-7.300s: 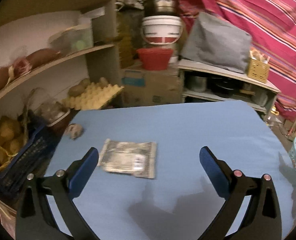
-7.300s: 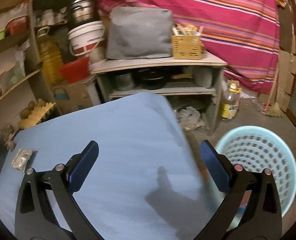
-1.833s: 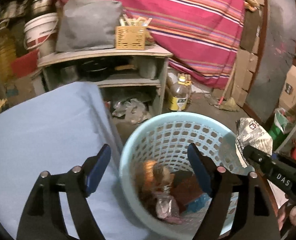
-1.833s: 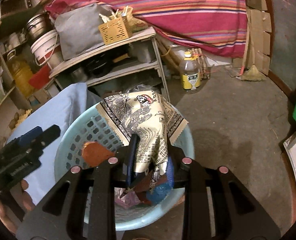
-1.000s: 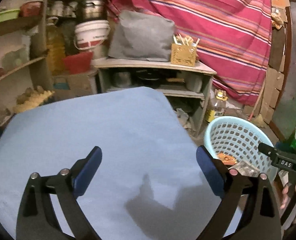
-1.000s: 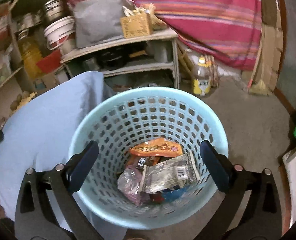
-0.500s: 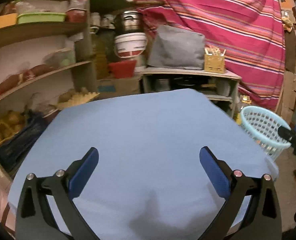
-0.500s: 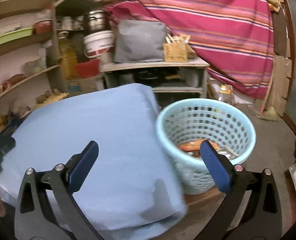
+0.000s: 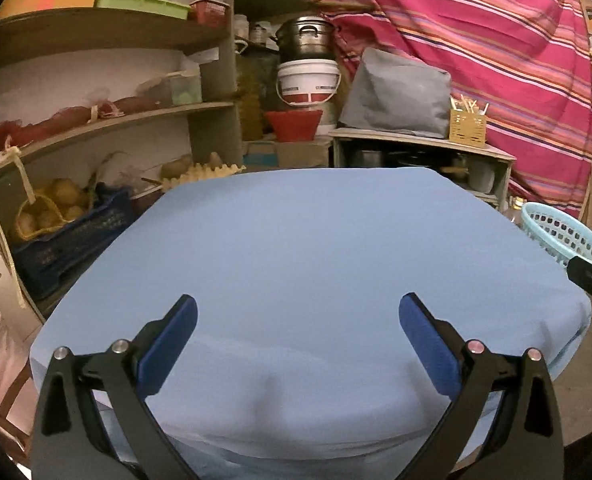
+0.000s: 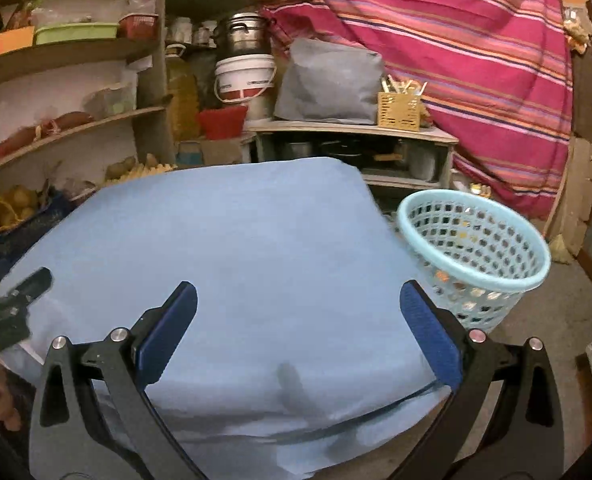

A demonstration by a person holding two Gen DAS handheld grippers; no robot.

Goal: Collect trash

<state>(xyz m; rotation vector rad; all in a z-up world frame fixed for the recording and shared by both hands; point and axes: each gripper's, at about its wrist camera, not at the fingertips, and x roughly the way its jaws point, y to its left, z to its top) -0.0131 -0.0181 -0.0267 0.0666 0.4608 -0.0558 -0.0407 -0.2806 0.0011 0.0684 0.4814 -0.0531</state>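
Both claws hang spread and empty, left gripper (image 9: 296,330) and right gripper (image 10: 298,328), over the near edge of the blue-cloth-covered table (image 9: 316,240), which shows no litter. Trash sits in the pale blue perforated plastic basket (image 10: 472,254) on the floor off the table's right edge. Risk: a careless right swing could tip it and spill the wrappers.

I see the pale blue perforated basket (image 10: 474,264) standing upright on the floor, just beside the worktop's (image 10: 232,248) right edge. Through its holes, bits of orange and pale trash (image 10: 442,278) show low inside.
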